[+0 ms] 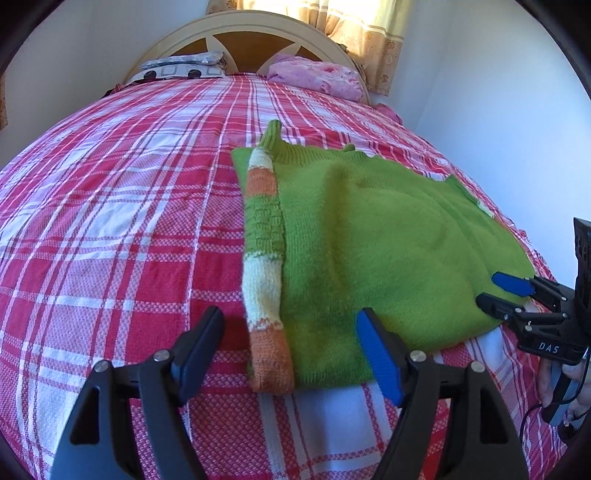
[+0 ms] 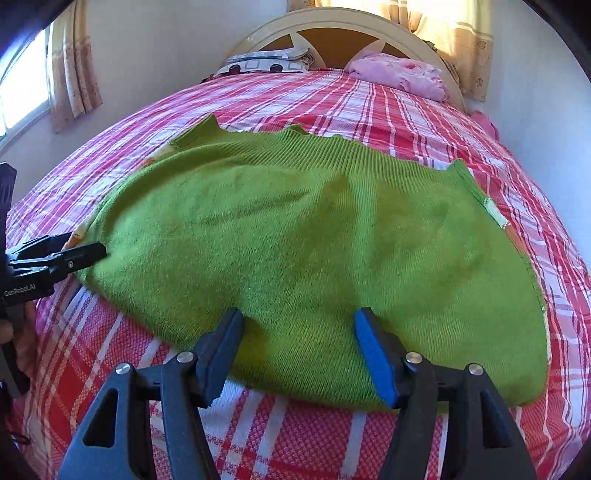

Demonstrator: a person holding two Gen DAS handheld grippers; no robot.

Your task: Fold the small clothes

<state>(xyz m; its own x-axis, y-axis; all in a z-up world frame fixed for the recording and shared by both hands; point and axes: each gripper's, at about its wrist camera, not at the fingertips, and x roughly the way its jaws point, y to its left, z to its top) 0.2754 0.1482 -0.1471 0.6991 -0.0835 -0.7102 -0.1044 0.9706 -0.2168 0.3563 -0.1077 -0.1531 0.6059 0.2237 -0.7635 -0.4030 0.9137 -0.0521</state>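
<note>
Left hand-held gripper (image 1: 290, 345): jaws spread wide, nothing held. It sits low over the near left corner of the green sweater (image 1: 369, 240), with the striped sleeve (image 1: 264, 258) between its fingers. The sleeve is folded lengthwise along the sweater's left edge, banded orange, white and green.

Right hand-held gripper (image 2: 299, 341): jaws spread wide, nothing held, fingers over the near hem of the sweater (image 2: 295, 229). In the left view its tips lie at the sweater's near right corner.

The sweater lies flat on the bed (image 1: 110, 221), on a red and white checked cover, toward the right side. Beyond it: two pillows (image 1: 317, 75) against a curved headboard (image 1: 251, 35), and curtains (image 2: 458, 33).
</note>
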